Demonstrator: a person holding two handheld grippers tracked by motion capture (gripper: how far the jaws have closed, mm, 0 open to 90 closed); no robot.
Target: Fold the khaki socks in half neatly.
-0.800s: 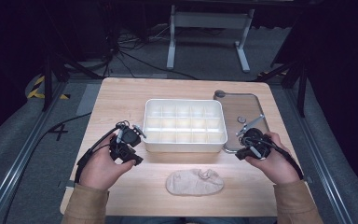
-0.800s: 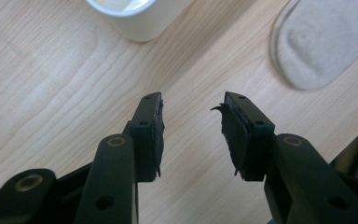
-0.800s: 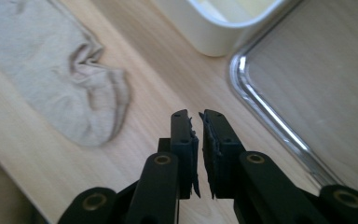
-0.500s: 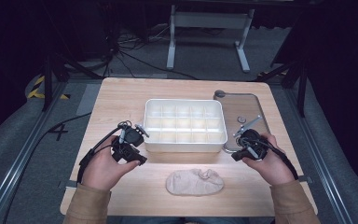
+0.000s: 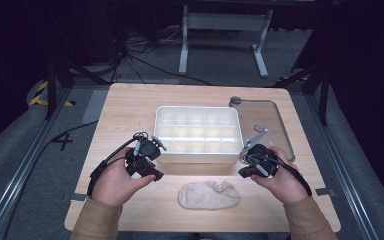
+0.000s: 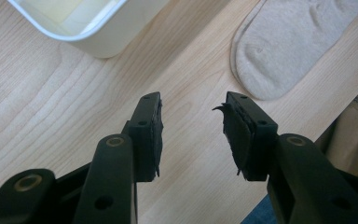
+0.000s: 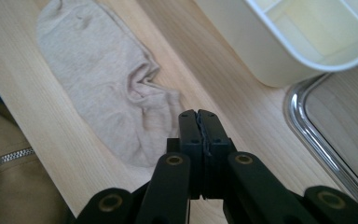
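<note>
High view first: my left gripper (image 5: 147, 149) sits at the near left corner of the white divided box (image 5: 198, 134), and my right gripper (image 5: 254, 155) at its near right corner. The beige sock (image 5: 209, 195) lies flat on the wooden table (image 5: 130, 107) between my two hands, nearer to me than the box and close to the table's front edge.

Along my left gripper (image 6: 192, 122) the jaws stand apart with bare wood between them; the sock (image 6: 293, 42) lies ahead and to the right, not touching either jaw, and the box corner (image 6: 93, 32) is ahead to the left. Along my right gripper (image 7: 198, 122) the jaws are pressed together with nothing between them; the sock (image 7: 107, 79) lies just to their left, its edge beside the tips, and the box (image 7: 279, 42) is ahead to the right.

A clear tray with a metal rim (image 5: 280, 131) lies right of the box. Beyond the table are dark floor, cables and a grey metal stand (image 5: 225, 30).

The sock is short, pale and slightly rumpled, with a fold near its opening.
</note>
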